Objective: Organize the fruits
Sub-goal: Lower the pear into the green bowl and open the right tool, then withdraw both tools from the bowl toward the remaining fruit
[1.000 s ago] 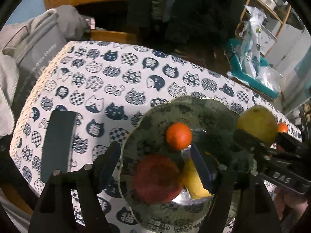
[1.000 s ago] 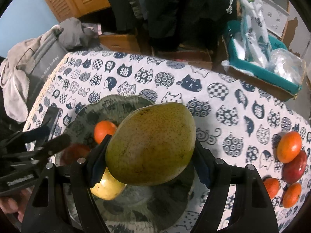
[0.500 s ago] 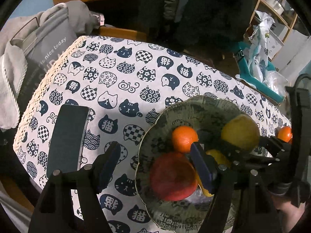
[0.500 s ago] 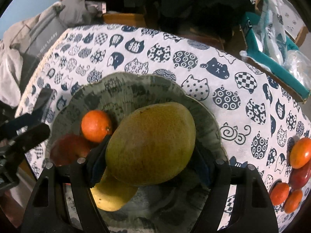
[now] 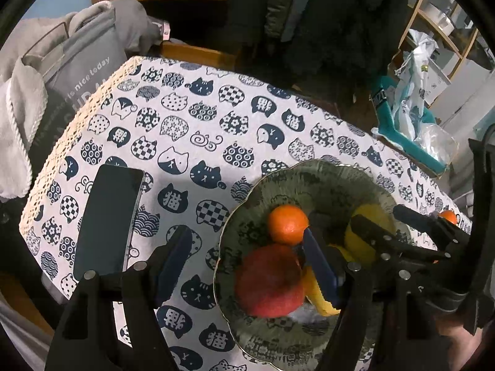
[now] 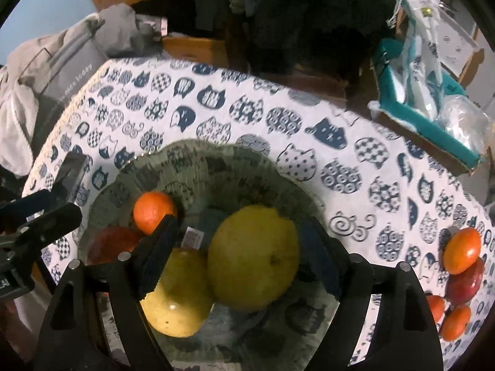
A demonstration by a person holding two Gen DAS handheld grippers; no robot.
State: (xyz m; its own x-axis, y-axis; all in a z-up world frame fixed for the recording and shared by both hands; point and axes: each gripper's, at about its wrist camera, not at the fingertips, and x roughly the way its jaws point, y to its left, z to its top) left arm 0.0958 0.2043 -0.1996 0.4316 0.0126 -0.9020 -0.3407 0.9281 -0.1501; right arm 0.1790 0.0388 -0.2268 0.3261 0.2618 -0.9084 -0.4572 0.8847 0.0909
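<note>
A table is covered by a white cloth point(image 6: 340, 142) printed with dark blue cat faces. A green glass plate point(image 6: 216, 167) is set on it. A big yellow-green mango point(image 6: 252, 256) is seen lying in the plate, its long side tilted up and down in the right wrist view, pressed against a yellow fruit point(image 6: 176, 296). The right gripper point(image 6: 238, 262) is pointed steeply down over the mango; its jaws have just been opened, with small gaps on both sides. The left gripper point(image 5: 244, 266) is held open above the plate's left rim, over a red apple point(image 5: 269, 281), with nothing gripped.
</note>
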